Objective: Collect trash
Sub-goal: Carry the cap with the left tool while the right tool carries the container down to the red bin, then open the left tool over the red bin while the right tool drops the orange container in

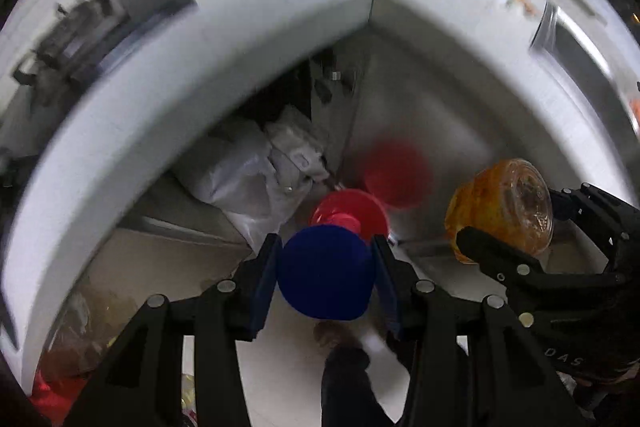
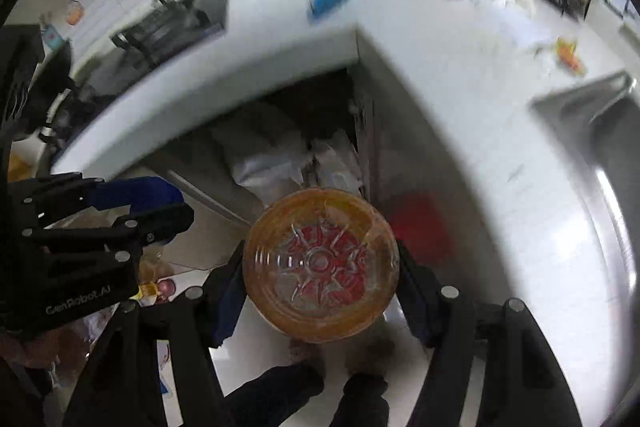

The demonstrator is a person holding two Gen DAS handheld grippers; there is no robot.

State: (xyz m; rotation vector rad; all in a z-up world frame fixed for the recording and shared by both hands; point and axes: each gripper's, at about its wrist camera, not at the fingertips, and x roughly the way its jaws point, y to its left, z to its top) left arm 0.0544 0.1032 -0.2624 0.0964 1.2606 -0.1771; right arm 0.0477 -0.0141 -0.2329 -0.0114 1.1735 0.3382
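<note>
Our left gripper clamps a blue can over the red bin on the floor under the counter; our right gripper grips an orange bottle beside it. Released off-centre, either could strike the rim and roll away.

White counter edge overhead, bagged clutter blocking open cabinet, red bin unobstructed below.
</note>
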